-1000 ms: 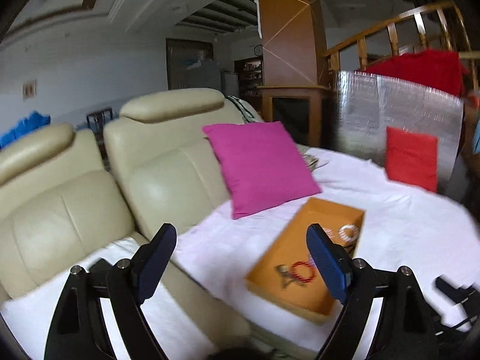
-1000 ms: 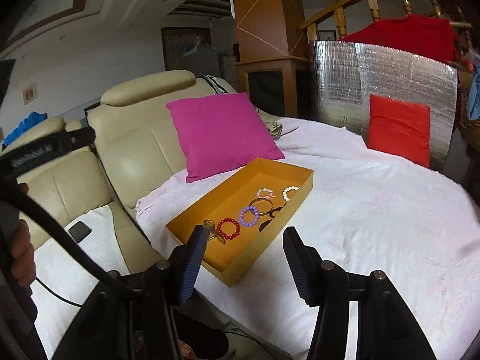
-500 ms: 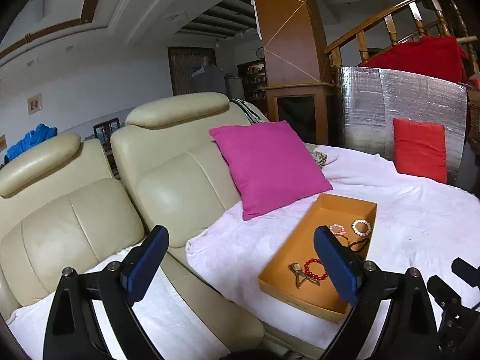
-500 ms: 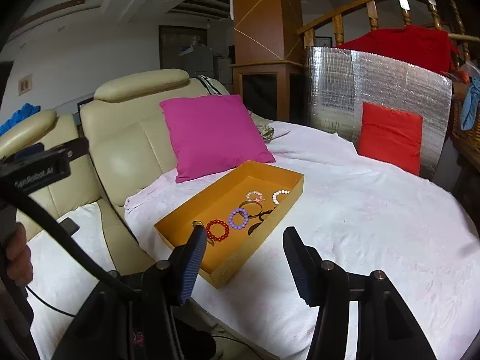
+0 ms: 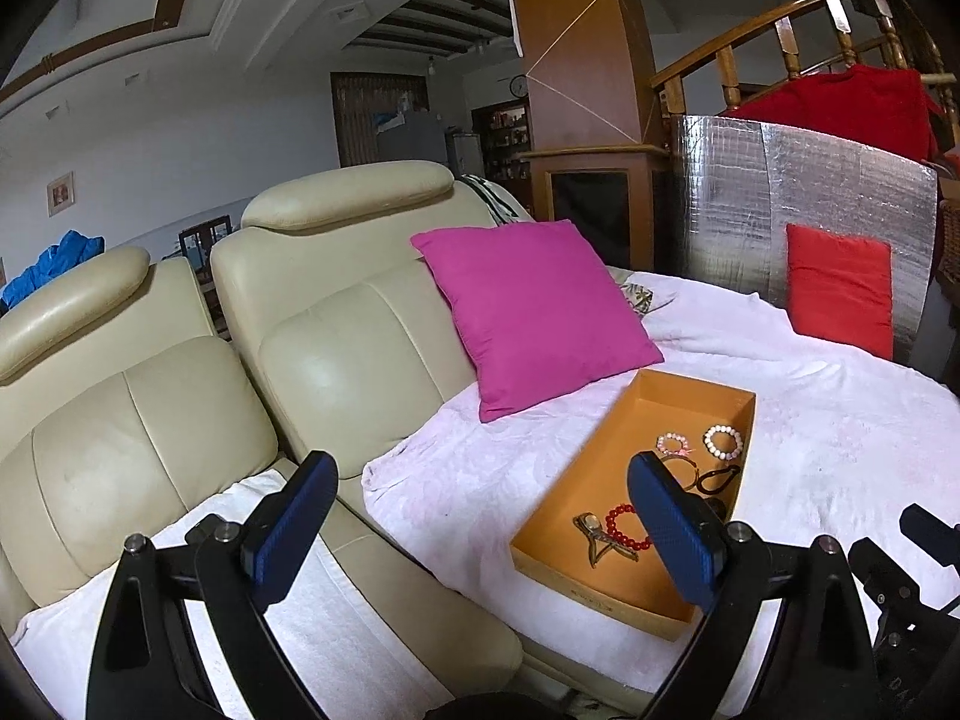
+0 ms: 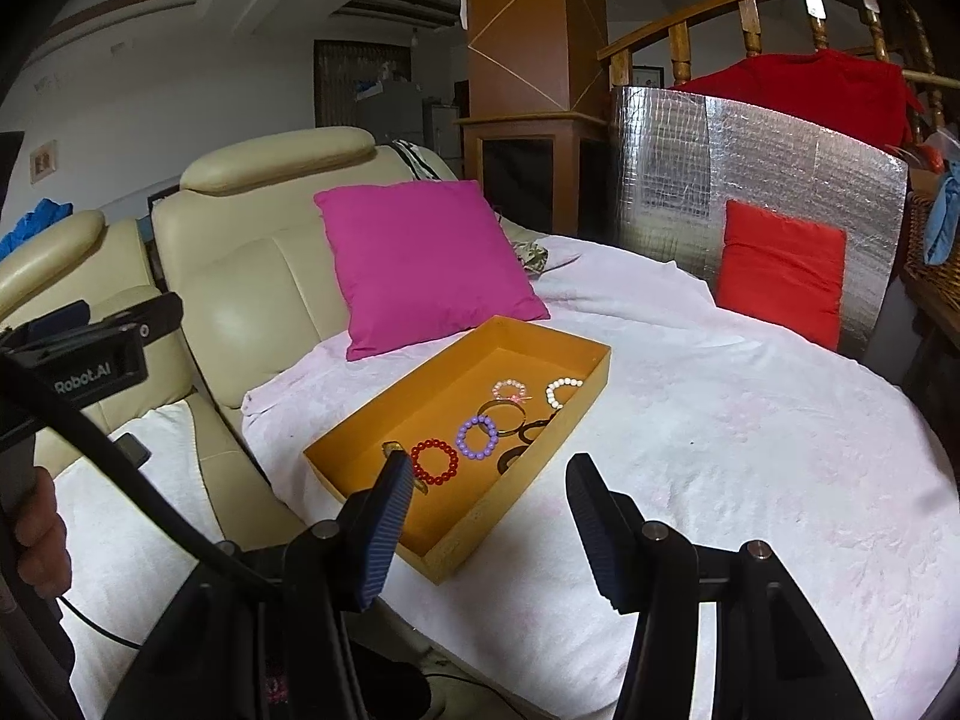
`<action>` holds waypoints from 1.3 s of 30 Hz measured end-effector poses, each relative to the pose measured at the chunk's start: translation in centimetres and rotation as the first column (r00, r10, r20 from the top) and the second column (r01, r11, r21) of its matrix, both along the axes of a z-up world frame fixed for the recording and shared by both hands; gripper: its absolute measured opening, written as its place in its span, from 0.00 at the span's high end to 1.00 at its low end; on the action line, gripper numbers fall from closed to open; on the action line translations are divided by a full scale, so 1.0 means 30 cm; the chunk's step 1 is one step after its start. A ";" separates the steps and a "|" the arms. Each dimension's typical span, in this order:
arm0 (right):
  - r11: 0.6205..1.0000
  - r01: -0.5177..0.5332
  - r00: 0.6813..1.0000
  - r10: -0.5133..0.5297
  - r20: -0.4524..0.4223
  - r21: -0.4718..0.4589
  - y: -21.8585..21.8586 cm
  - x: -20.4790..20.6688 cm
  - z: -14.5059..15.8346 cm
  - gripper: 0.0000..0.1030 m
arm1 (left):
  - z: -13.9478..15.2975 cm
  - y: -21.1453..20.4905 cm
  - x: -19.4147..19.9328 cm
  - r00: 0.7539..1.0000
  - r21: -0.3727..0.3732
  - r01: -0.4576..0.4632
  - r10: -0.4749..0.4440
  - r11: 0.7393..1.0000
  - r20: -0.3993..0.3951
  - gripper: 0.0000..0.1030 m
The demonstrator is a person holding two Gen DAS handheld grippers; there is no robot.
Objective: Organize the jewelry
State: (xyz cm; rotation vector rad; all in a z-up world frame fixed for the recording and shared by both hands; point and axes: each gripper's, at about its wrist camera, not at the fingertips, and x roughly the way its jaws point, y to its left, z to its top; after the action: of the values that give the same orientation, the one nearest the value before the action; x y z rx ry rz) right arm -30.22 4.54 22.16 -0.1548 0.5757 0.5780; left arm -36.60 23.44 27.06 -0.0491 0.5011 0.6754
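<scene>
Right wrist view shows my right tongs [image 6: 489, 516] released, jaws apart with nothing between them, hanging above the near end of the orange tray [image 6: 360, 426]; the tray lies on the white cloth [image 6: 750, 420] that covers the round counter, its long side running away toward the pink cushion [image 6: 420, 264]; inside it I see a red bead bracelet [image 6: 434, 462], a purple bead bracelet [image 6: 477, 437] just beside it, a gold bangle [image 6: 503, 416], a pink bead bracelet [image 6: 510, 390], a white bead bracelet [image 6: 561, 391] near the far wall, and dark hair ties [image 6: 528, 429] along the right wall; a gold piece by the red beads is partly hidden behind my left finger; at the left edge a hand [image 6: 39, 534] grips the other handle; from the left wrist, my left tongs [image 5: 480, 510] stand released and wide, holding nothing, aimed between the cream sofa [image 5: 336, 324] and the tray; a red cushion [image 6: 780, 264] leans on a silver foil panel [image 6: 672, 180] beyond.
</scene>
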 end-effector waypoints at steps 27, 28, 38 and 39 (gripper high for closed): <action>0.996 0.021 0.998 -0.025 -0.052 -0.089 0.177 0.151 -0.093 0.45 | -0.116 0.170 0.111 0.999 -0.081 -0.015 0.011 0.997 -0.042 0.06; 0.996 0.021 0.998 -0.026 -0.053 -0.091 0.183 0.155 -0.096 0.45 | -0.120 0.178 0.118 0.999 -0.084 -0.016 0.012 0.996 -0.043 0.06; 0.993 0.024 0.998 -0.030 -0.049 -0.117 0.232 0.193 -0.124 0.45 | -0.137 0.199 0.170 0.998 -0.095 -0.005 0.000 0.995 -0.056 0.06; 0.993 0.023 0.998 -0.029 -0.048 -0.118 0.234 0.195 -0.125 0.45 | -0.139 0.198 0.174 0.998 -0.093 -0.006 0.001 0.996 -0.059 0.06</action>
State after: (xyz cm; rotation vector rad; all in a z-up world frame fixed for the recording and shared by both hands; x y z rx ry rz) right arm -24.37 11.55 18.43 -0.2440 0.6591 0.5236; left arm -31.37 29.38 22.89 -0.1186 0.5891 0.6580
